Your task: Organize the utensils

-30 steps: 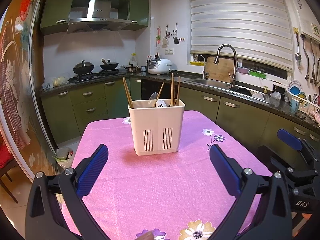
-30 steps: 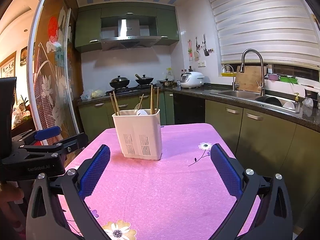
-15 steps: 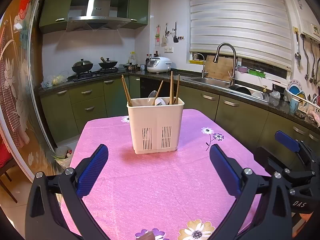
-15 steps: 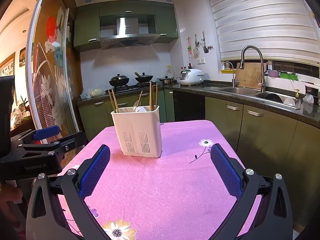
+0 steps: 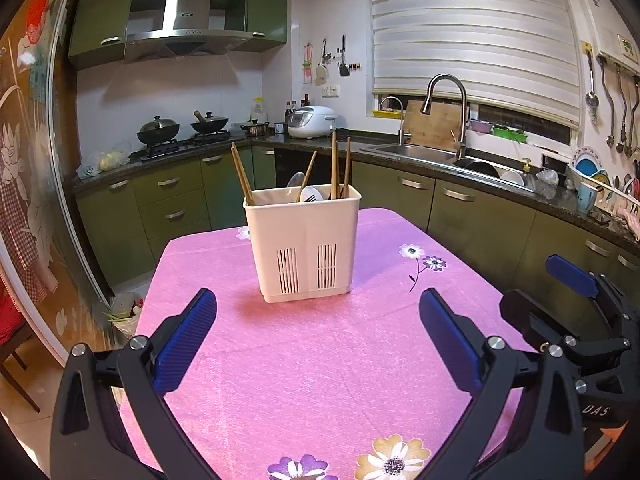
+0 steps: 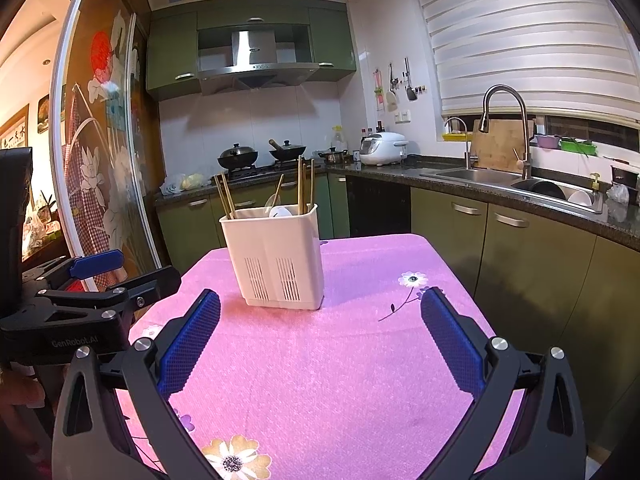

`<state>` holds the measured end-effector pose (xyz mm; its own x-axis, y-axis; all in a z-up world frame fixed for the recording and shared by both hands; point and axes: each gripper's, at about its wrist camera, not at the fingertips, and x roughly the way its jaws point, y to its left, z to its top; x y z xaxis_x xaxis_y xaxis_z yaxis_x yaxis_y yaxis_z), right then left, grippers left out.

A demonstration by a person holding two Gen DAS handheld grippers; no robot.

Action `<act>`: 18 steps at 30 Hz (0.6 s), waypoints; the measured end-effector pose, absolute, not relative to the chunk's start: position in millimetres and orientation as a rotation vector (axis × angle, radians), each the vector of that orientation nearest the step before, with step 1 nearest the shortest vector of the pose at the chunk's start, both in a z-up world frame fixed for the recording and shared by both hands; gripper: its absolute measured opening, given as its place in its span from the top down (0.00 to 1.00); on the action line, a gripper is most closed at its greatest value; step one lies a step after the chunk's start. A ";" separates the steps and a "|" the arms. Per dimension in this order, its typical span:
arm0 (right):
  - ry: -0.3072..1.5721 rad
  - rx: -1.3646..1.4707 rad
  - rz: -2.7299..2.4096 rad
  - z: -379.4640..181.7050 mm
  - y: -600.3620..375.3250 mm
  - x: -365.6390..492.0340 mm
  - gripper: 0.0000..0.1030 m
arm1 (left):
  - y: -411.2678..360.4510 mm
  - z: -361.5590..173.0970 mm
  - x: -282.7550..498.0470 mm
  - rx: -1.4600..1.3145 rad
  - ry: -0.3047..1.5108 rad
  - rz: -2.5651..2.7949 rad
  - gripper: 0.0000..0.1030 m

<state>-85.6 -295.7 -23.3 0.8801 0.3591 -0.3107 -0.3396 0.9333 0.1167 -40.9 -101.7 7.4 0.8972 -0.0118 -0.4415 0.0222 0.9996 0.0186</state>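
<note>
A cream plastic utensil holder (image 5: 306, 246) stands on the pink tablecloth (image 5: 320, 360) at mid-table; it also shows in the right wrist view (image 6: 276, 256). It holds wooden chopsticks (image 5: 242, 174), a metal spoon (image 5: 295, 184) and a white spoon (image 5: 311, 194). My left gripper (image 5: 318, 320) is open and empty, short of the holder. My right gripper (image 6: 320, 320) is open and empty, also short of the holder. Each gripper shows at the edge of the other's view: the right one (image 5: 576, 320) and the left one (image 6: 96, 292).
Green kitchen cabinets (image 5: 172, 200) and a dark counter wrap behind the table. A sink with a tall faucet (image 5: 444, 112) is at the right. Pans sit on the stove (image 5: 180, 132). A painted sliding door (image 6: 100, 160) stands at the left.
Both grippers have drifted slightly; the holder sits a little nearer in each view. Jaws stay open and empty.
</note>
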 end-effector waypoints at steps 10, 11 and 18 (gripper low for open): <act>0.344 0.063 0.362 -26.0 -296.7 -82.9 0.04 | -102.7 4.5 -38.4 0.025 0.446 0.043 0.06; 0.345 0.064 0.361 -26.6 -297.4 -82.7 0.04 | -103.5 4.0 -38.3 0.032 0.444 0.044 0.06; 0.348 0.064 0.362 -27.7 -297.1 -81.5 0.04 | -101.5 1.7 -38.0 0.035 0.432 0.019 0.06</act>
